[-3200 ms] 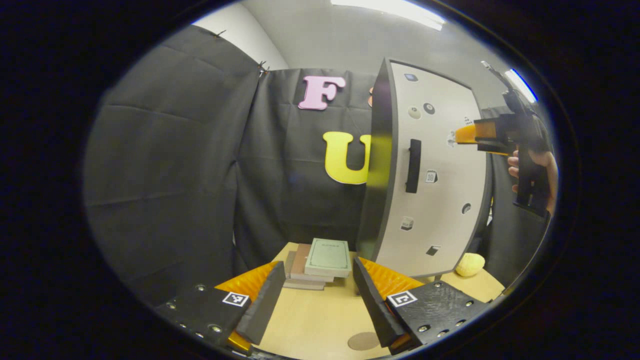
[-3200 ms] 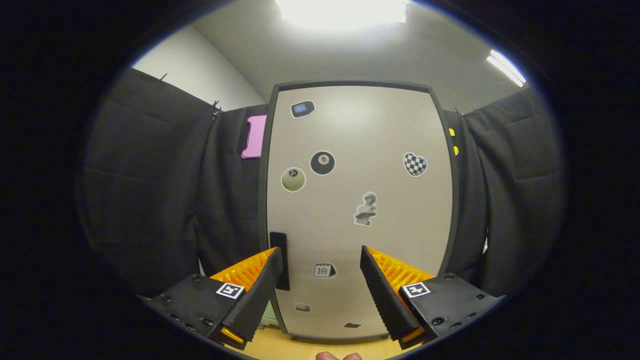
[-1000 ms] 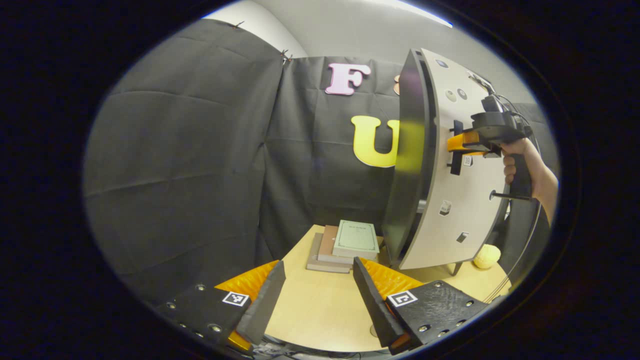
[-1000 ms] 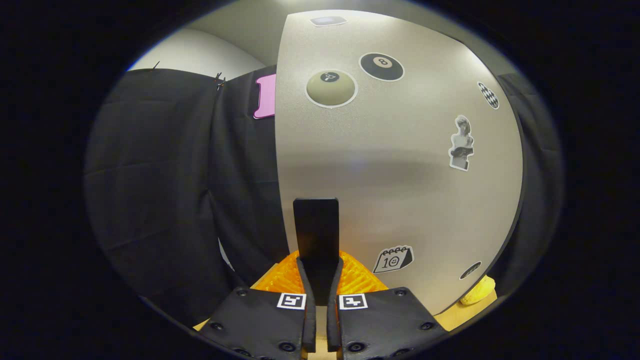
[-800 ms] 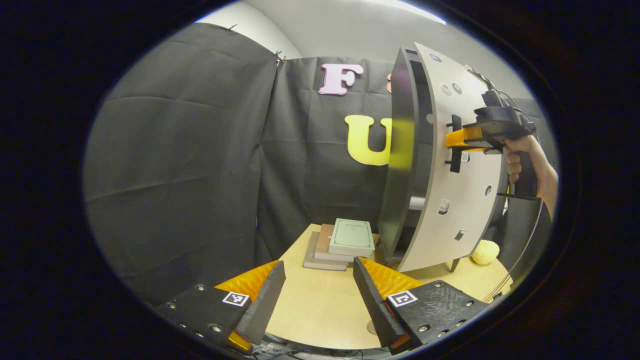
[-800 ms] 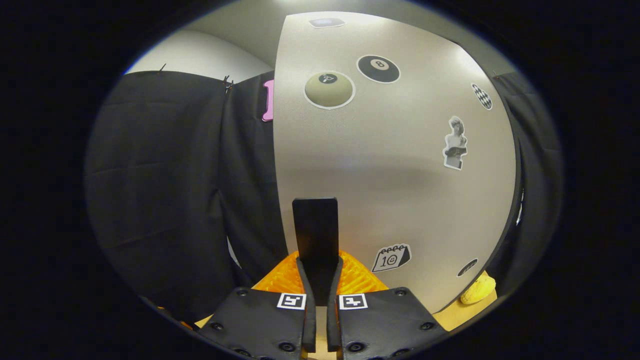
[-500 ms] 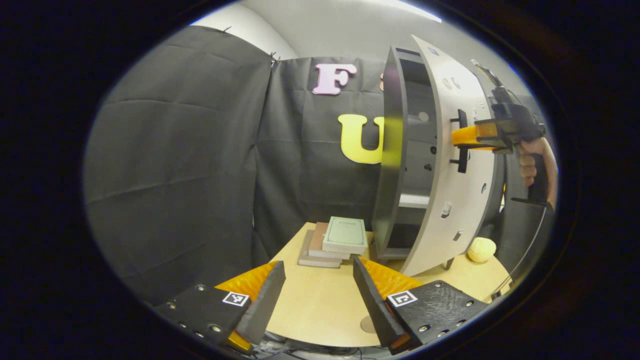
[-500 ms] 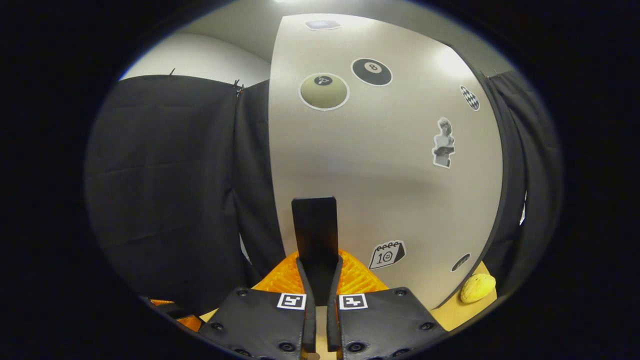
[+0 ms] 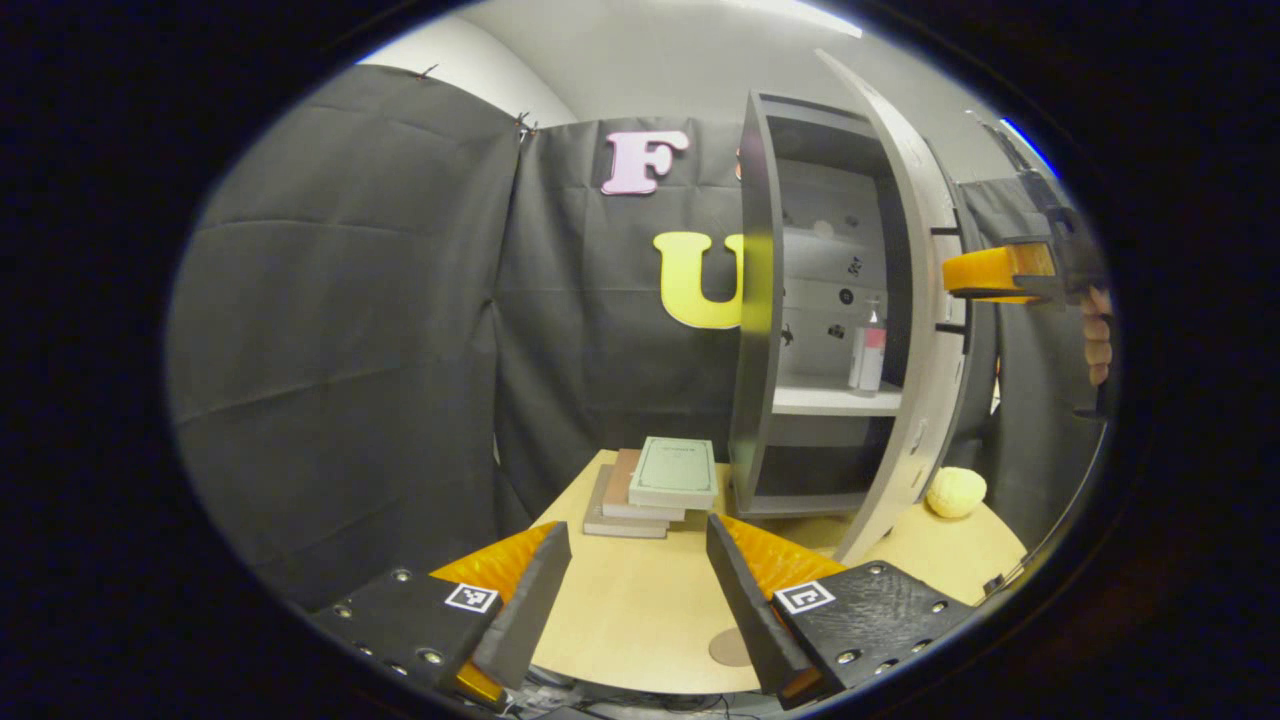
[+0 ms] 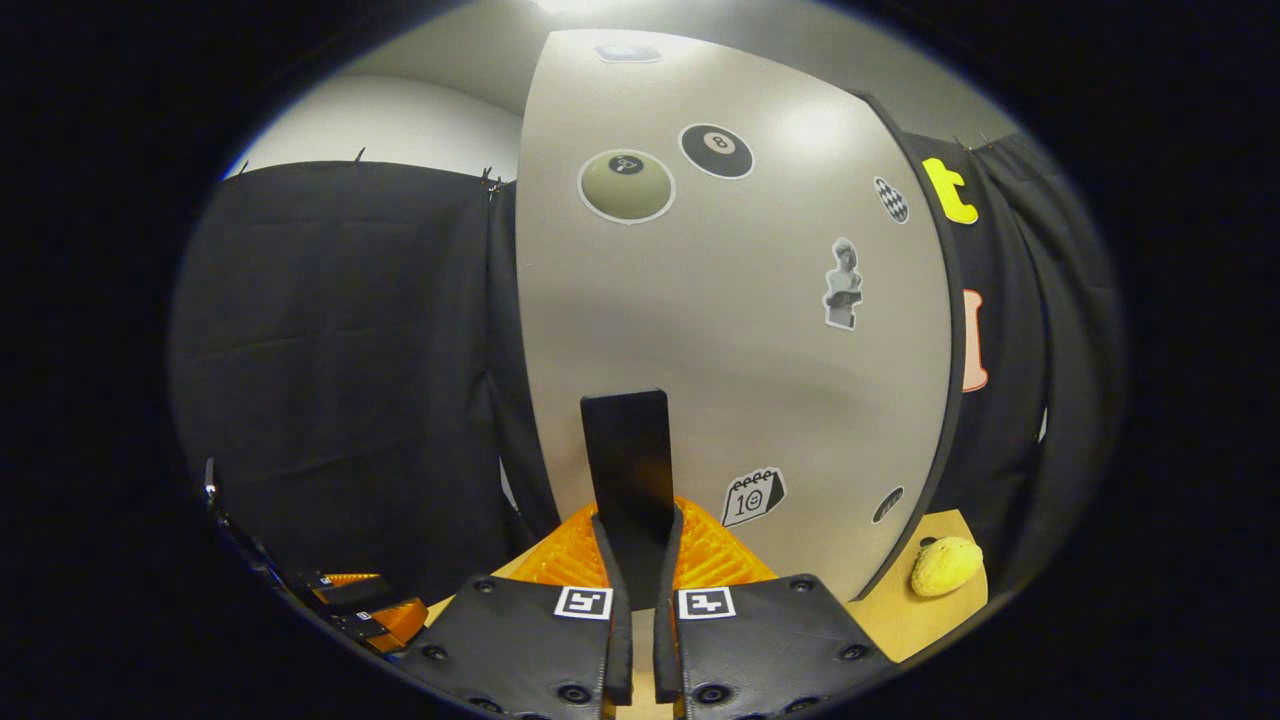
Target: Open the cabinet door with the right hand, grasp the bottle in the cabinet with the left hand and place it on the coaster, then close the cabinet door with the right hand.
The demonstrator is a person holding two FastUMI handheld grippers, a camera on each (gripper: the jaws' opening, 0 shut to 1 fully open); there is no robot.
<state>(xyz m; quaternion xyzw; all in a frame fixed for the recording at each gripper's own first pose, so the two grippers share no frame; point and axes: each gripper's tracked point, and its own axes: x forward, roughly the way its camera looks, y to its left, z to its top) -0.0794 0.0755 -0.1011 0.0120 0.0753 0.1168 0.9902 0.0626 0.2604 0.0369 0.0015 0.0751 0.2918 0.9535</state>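
Left gripper view: left tool (image 9: 635, 585) held low over the counter (image 9: 630, 620), fingers spread wide with nothing between them, probably kept back in wait until the way in is free. Ahead, cabinet (image 9: 760, 300) with its door (image 9: 915, 330) swung well out, edge-on from here, interior laid bare. Bottle (image 9: 868, 352) upright on the middle shelf (image 9: 835, 400), toward the door side, apart from the walls. Right tool (image 9: 985, 272) at the far side of the door at handle height, a hand (image 9: 1097, 335) behind it. Coaster (image 9: 730, 647) flat on the counter beside the left tool's right finger, near the front edge, handy as the drop spot. Stack of books (image 9: 650, 485) just left of the cabinet foot; yellow ball (image 9: 955, 492) beyond the door.

Right gripper view: right tool (image 10: 633, 590) closed tight on the door handle (image 10: 628, 465), both fingers pressing the bar from either side, a grip suited to hauling the door round on its hinge. Stickered door face (image 10: 730, 330) close ahead. Opening step judged nearly done; reaching for the bottle likely next.
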